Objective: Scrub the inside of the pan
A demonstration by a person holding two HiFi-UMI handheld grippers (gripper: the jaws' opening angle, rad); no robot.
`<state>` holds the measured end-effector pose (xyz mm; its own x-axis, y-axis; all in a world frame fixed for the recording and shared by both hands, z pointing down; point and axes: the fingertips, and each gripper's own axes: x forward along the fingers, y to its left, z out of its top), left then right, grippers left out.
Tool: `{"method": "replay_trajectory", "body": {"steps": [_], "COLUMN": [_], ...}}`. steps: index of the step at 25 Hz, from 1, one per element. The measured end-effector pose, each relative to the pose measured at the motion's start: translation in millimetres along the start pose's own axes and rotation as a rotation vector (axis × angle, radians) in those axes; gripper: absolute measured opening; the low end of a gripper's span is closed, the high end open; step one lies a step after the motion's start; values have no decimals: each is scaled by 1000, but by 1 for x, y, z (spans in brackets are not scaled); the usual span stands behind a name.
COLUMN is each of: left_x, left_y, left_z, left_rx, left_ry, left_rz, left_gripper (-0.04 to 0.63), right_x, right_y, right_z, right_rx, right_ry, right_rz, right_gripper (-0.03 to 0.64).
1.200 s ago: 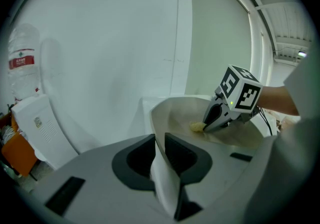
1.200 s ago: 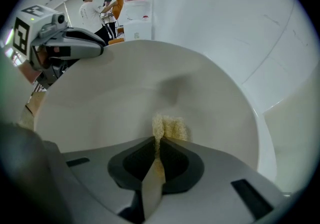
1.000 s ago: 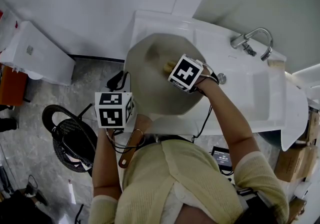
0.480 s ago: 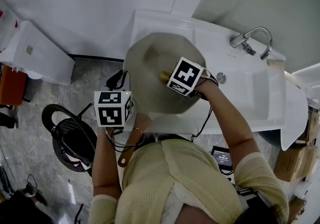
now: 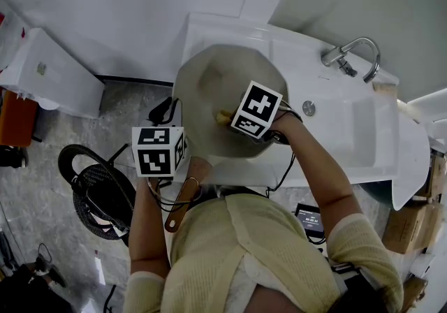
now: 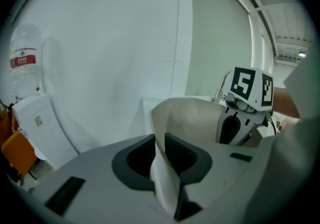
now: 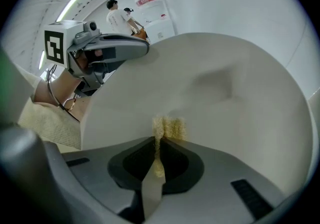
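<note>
A grey pan is held tilted over the white sink, its wooden handle pointing toward the person. My left gripper is shut on the pan's rim near the handle; the left gripper view shows the pan wall pinched between the jaws of the left gripper. My right gripper is inside the pan, shut on a yellow scrub pad. The right gripper view has the pad pressed against the pan's inner surface, just ahead of the right gripper.
A chrome faucet and a round drain lie right of the pan. A black mesh bin stands on the floor at the left, a white cabinet beyond it. Two people stand far off.
My right gripper has slid the yellow pad across the pan's inside, from its upper middle down toward the near rim. The left gripper and pan have stayed put.
</note>
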<state>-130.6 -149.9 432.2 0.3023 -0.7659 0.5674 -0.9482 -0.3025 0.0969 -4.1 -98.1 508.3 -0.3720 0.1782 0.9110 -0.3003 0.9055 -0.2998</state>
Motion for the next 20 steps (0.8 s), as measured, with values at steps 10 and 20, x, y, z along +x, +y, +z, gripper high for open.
{"method": "replay_trajectory", "body": {"steps": [10,20], "left_x": [-4,-7], "left_y": [-1,-2], "left_z": [-1,-2], "left_rx": [-5,0], "left_ry": [-10,-9], "left_rz": [-3,-2], "left_gripper": [110,110], "right_x": [8,12], "right_y": [22,41], "right_z": [6,11], "right_rx": [-9,-13], "right_ry": [-9,-24], "right_rz": [97,201], "right_gripper": [46,46]}}
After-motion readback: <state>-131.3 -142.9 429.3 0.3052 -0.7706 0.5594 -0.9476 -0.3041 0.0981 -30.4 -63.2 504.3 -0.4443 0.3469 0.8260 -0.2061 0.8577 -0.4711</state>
